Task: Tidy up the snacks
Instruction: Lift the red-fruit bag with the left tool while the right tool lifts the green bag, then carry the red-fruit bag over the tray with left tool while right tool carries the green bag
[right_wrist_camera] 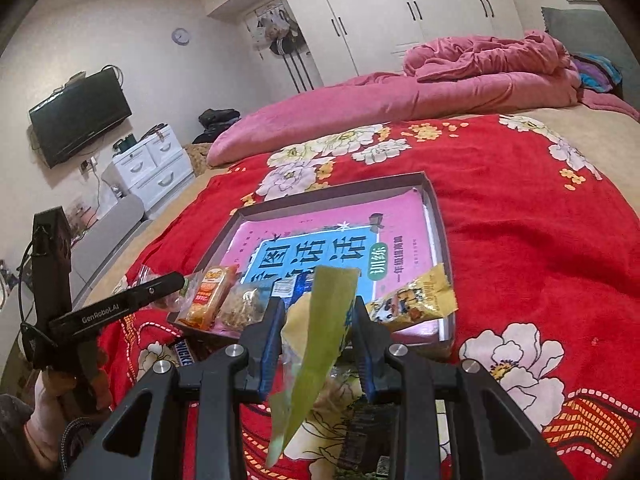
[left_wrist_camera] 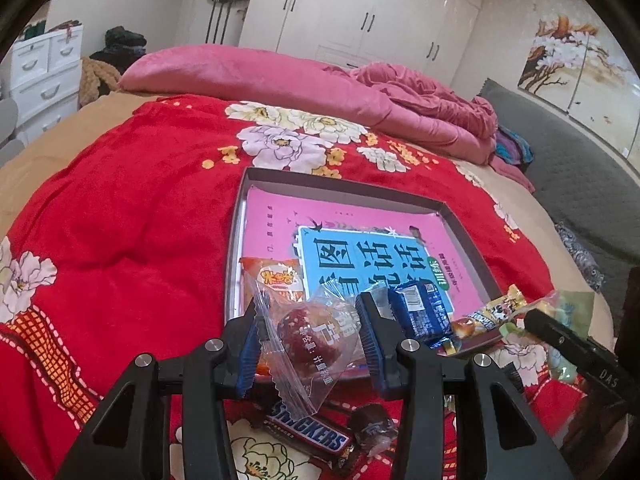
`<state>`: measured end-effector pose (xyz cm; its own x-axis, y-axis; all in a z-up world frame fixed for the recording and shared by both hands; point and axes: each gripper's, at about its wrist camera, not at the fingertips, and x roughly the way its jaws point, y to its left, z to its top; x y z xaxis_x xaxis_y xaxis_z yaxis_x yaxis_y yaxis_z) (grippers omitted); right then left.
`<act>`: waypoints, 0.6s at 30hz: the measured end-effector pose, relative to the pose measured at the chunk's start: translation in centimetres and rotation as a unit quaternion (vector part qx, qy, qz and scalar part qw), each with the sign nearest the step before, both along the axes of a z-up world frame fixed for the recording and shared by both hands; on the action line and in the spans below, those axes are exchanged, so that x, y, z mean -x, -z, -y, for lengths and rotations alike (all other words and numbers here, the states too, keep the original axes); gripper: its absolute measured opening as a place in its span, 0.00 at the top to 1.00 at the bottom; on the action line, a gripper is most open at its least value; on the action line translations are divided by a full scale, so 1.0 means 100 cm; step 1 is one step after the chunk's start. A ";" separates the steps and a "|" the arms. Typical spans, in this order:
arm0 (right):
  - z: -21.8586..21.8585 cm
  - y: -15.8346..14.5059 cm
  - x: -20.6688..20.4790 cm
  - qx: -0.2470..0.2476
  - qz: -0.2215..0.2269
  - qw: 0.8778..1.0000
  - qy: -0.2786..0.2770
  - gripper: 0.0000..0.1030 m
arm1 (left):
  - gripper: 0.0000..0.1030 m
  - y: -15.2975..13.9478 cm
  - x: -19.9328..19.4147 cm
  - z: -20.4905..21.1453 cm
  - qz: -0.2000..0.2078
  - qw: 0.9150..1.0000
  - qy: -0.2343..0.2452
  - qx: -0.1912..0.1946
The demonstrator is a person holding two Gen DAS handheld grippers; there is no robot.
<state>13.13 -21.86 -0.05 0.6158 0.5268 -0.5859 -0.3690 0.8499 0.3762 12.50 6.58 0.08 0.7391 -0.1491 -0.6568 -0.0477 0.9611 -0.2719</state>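
— Bedroom with white wardrobes (left_wrist_camera: 360,12) behind; bed spread with a red floral blanket (left_wrist_camera: 132,216), a rumpled pink quilt (left_wrist_camera: 280,76) across its far end. What on the blanket?

— Shallow grey box lid (left_wrist_camera: 352,184) lying open side up, lined by a pink and blue booklet (left_wrist_camera: 360,256). Snacks gathered along its near edge: orange packet (left_wrist_camera: 276,276) in the near left corner, blue wrapped snack (left_wrist_camera: 424,312) beside the middle, yellow cartoon-printed packet (left_wrist_camera: 496,312) draped over the near right corner.

— And the left hand-held gripper (left_wrist_camera: 310,344)?

— Narrowed on a clear wrapper with a dark red sweet inside (left_wrist_camera: 308,336), blue pads pressing both sides, held just above the lid's near edge. Below it on the blanket, outside the lid: a Snickers bar (left_wrist_camera: 308,432) and, touching its right end, a small dark wrapped candy (left_wrist_camera: 372,428).

— Right hand-held gripper (right_wrist_camera: 316,336)?

— Closed narrowly on a green and yellow packet (right_wrist_camera: 316,344), standing tilted between the pads, its top reaching up over the lid's near edge in the right wrist view. Same view: left gripper's black body at far left, gripped by a hand (right_wrist_camera: 52,412) in a pale glove or sleeve; cannot tell which.

— Anything else in the room?

— Dark wall-mounted television (right_wrist_camera: 80,116) and white drawer unit (right_wrist_camera: 152,164) at left.
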 end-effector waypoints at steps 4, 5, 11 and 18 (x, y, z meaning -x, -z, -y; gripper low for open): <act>0.005 0.002 -0.003 0.002 -0.005 1.000 0.012 0.68 | 0.55 0.004 -0.003 0.002 -0.006 1.000 0.003 0.000; 0.007 0.003 -0.004 0.003 -0.008 1.000 0.016 0.68 | 0.55 0.004 -0.004 0.003 -0.007 1.000 0.003 -0.001; 0.011 0.007 -0.009 0.006 -0.018 0.999 0.028 0.68 | 0.55 0.008 -0.007 0.006 -0.013 1.000 0.008 -0.003; 0.012 0.014 -0.015 0.013 -0.027 0.999 0.038 0.68 | 0.55 0.011 -0.009 0.010 -0.016 1.000 0.014 -0.008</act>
